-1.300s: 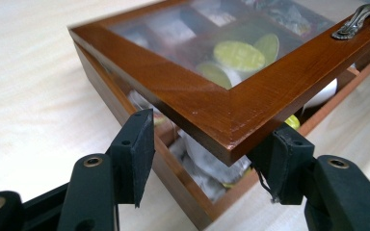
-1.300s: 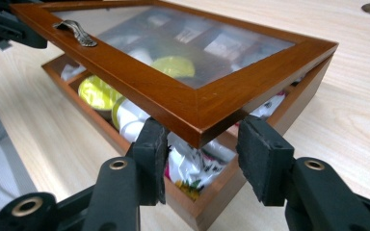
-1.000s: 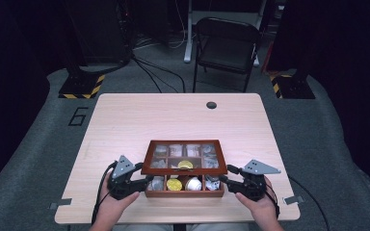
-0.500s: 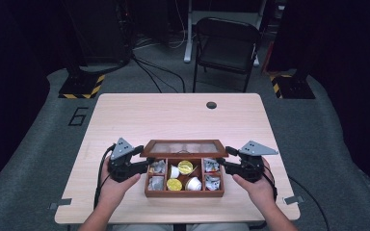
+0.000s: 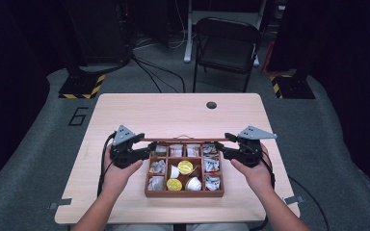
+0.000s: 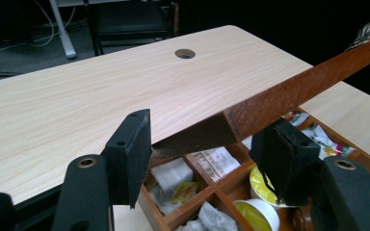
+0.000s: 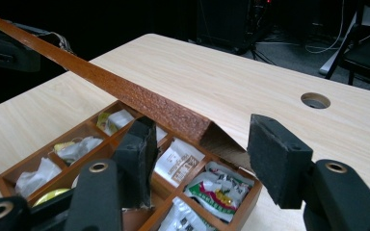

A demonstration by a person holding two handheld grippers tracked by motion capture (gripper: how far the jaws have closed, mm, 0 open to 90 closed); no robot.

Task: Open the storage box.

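Observation:
A brown wooden compartment box [image 5: 183, 193] sits near the table's front edge. Its hinged lid [image 5: 185, 140] stands raised on edge over the box's back side. My left gripper [image 5: 147, 150] is shut on the lid's left end [image 6: 270, 101], whose corner lies against both pads. My right gripper [image 5: 221, 150] is at the lid's right end [image 7: 139, 101]. Its jaws have just been opening, with the lid's corner between them and a small gap at the outer pad [image 7: 274, 159]. Sachets and gold-topped cups [image 5: 185, 167] fill the compartments.
The light wooden table [image 5: 173, 113] stretches bare behind the box, with a round cable hole [image 5: 211, 105] at the back right. A dark folding chair [image 5: 226, 43] and cables stand on the floor beyond the table.
The lid has swung up from lying nearly flat on the box to standing on edge. Both hands rose and moved toward the back of the box with it.

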